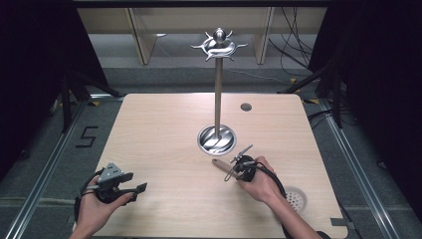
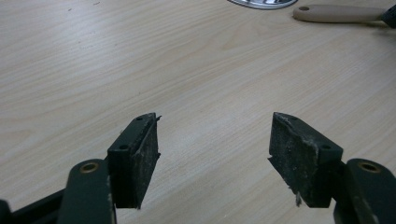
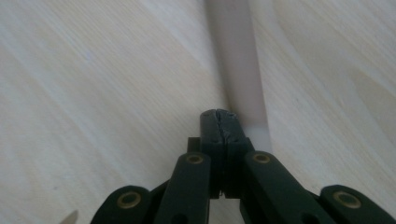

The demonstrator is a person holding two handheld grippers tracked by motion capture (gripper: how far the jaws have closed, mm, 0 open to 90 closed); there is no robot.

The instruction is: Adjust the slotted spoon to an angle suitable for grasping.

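With the wooden-handled utensil [image 1: 221, 163] lying on the surface [image 1: 159, 139] below the stand [image 1: 217, 99], the clenched right gripper [image 1: 238, 167] was best checked for hold before lifting, the left gripper [image 1: 138, 181] kept released at lower left.

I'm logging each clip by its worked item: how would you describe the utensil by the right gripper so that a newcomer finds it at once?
Start at the tall metal stand rising from a round shiny base on the wooden table. Just in front of that base, toward the person's right hand, lies a utensil by the right gripper. Its pale handle with a hole at the end sets it apart from the all-metal stand.
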